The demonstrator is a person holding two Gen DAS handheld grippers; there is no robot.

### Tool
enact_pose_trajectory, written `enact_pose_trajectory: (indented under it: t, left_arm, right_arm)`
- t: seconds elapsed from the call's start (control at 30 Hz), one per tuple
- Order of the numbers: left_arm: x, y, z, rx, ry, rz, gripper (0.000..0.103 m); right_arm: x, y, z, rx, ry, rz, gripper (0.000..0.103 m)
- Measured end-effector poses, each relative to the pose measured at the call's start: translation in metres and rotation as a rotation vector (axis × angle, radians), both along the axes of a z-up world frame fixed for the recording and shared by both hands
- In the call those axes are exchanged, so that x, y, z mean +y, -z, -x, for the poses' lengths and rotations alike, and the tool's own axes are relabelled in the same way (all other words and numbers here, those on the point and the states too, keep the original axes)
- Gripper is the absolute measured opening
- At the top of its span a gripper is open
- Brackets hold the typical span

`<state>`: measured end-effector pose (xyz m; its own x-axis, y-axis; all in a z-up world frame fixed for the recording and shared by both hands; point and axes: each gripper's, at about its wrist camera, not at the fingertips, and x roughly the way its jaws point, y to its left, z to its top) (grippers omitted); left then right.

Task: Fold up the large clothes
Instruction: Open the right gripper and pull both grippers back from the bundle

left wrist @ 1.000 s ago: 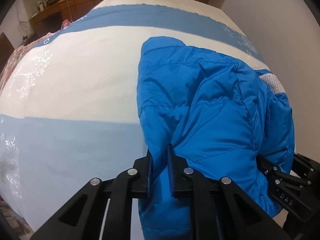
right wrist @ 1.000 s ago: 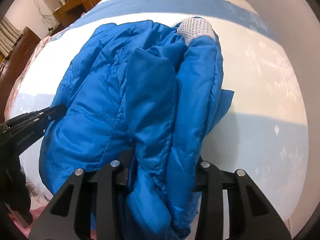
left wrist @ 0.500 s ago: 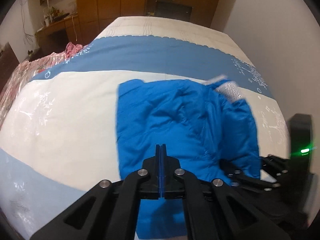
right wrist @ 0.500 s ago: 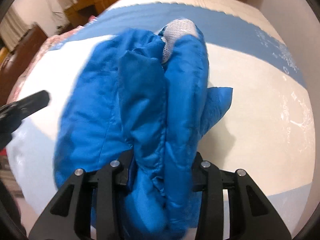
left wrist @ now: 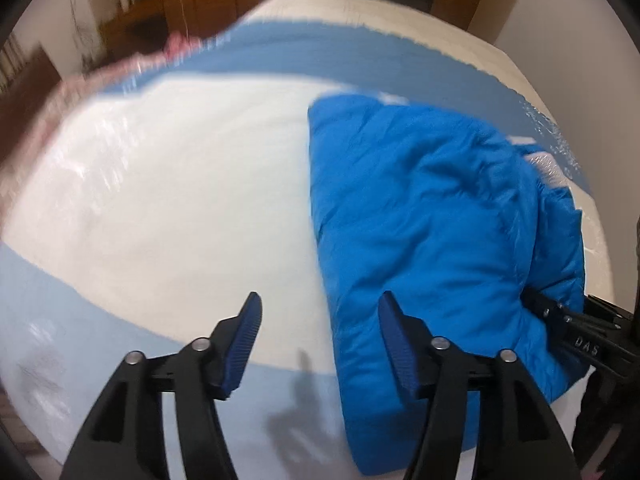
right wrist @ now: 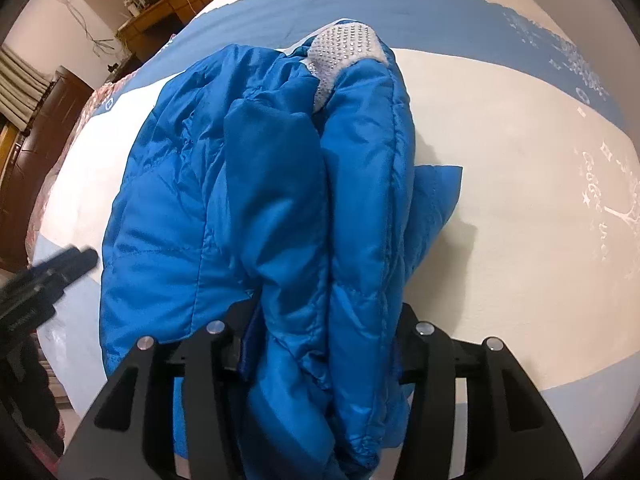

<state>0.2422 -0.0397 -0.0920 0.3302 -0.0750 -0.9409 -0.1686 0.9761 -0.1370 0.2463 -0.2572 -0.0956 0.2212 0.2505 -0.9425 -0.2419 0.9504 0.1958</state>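
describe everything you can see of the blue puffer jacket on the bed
The bright blue quilted puffer jacket looks like shiny padded nylon with stitched seams. It lies folded into a thick bundle on the white and blue bedspread, a grey patch studded with small silver dots at its far end and one flap sticking out sideways. The right gripper has the near end bunched between its opening jaws. The left gripper is opening beside the bundle, empty.

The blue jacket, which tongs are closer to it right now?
Right. The right tongs have the blue jacket bunched between them, opening; the left tongs are opening, empty, beside its edge.
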Motion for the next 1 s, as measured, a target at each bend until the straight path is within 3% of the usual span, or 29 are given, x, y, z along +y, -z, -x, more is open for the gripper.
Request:
enact_pose_trajectory:
  t: [0.07,0.27,0.33,0.5,0.57,0.77,0.9,1.0]
  left_arm:
    - [0.003,0.012,0.000,0.027,-0.003,0.052,0.063]
    - [-0.008,0.026,-0.009,0.016,-0.003,0.041,0.066]
    - [-0.015,0.029,-0.012,0.029,0.004,0.031,0.056]
    - [-0.045,0.031,-0.010,-0.004,0.023,-0.137,0.048]
    - [-0.049,0.030,-0.009,-0.015,0.027,-0.162,0.048]
    - [-0.035,0.015,-0.011,0.009,0.025,-0.095,0.049]
    - [-0.031,0.002,0.001,-0.002,0.026,-0.077,0.052]
    - [-0.032,-0.005,0.019,-0.015,0.033,-0.074,0.054]
  right_arm:
    - [0.003,0.001,-0.001,-0.003,-0.003,0.009,0.048]
    - [0.014,0.008,-0.001,-0.001,0.002,0.046,0.052]
    - [0.018,0.012,-0.001,-0.003,0.014,0.063,0.055]
    - [0.021,0.024,0.001,-0.030,0.048,0.062,0.062]
    - [0.017,0.027,0.000,-0.020,0.065,0.034,0.062]
    - [0.001,-0.001,0.011,-0.025,0.111,-0.020,0.062]
    - [-0.007,-0.041,0.032,-0.093,0.109,0.002,0.062]
    - [-0.011,-0.052,0.044,-0.103,0.104,0.032,0.062]
